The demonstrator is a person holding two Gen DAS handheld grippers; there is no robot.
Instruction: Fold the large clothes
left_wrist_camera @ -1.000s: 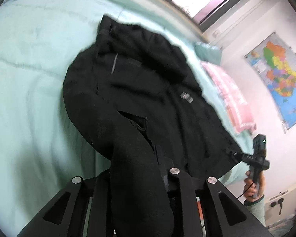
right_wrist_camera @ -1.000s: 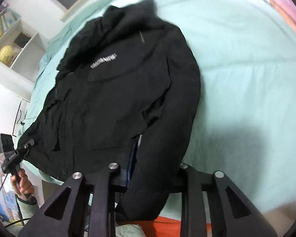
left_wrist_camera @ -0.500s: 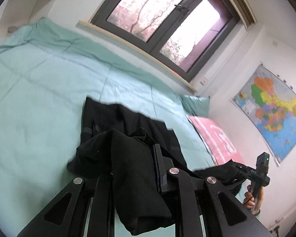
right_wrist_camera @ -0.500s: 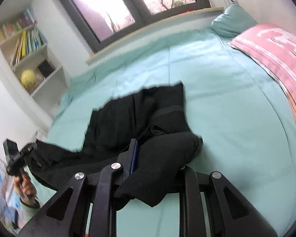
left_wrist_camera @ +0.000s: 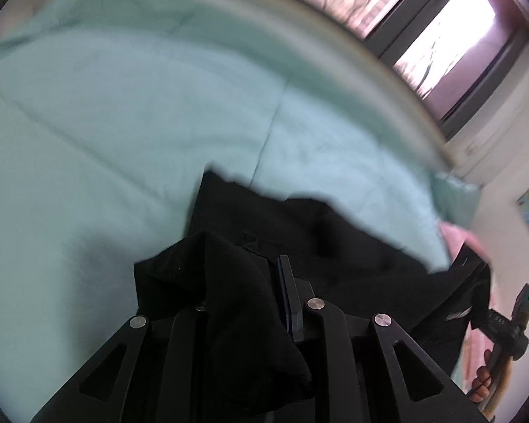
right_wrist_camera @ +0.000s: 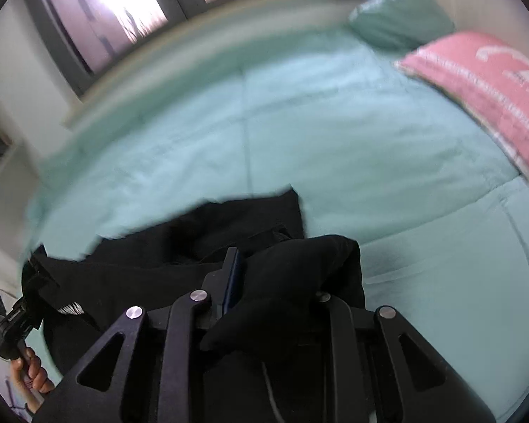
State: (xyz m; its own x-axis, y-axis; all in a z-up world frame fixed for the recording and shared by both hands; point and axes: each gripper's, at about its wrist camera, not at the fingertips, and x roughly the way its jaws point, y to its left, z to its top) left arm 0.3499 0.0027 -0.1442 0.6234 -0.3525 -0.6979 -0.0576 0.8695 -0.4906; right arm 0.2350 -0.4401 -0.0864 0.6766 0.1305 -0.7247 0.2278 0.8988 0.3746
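Observation:
A large black jacket (left_wrist_camera: 299,229) lies on the mint-green bed (left_wrist_camera: 123,105). My left gripper (left_wrist_camera: 243,275) has a bunched fold of it between its fingers; the jaws are opening slightly, and the cloth hides the left finger. In the right wrist view my right gripper (right_wrist_camera: 278,268) is shut on another bunch of the jacket (right_wrist_camera: 211,232), which covers its right finger. Each gripper shows in the other's view: the right gripper (left_wrist_camera: 476,317) and the left gripper (right_wrist_camera: 28,303), both with the jacket stretched between them. The pictures are motion-blurred.
A pink blanket (right_wrist_camera: 493,88) and a green pillow (right_wrist_camera: 402,14) lie at the bed's right end. A window (left_wrist_camera: 441,35) with a sill runs along the far side. A hand (right_wrist_camera: 31,366) grips the left gripper's handle. White shelves stand at the far left.
Both grippers have swept across the bed with the held jacket edge. The jacket, earlier spread long ahead, now shows only a short stretch in front. The window has come into view.

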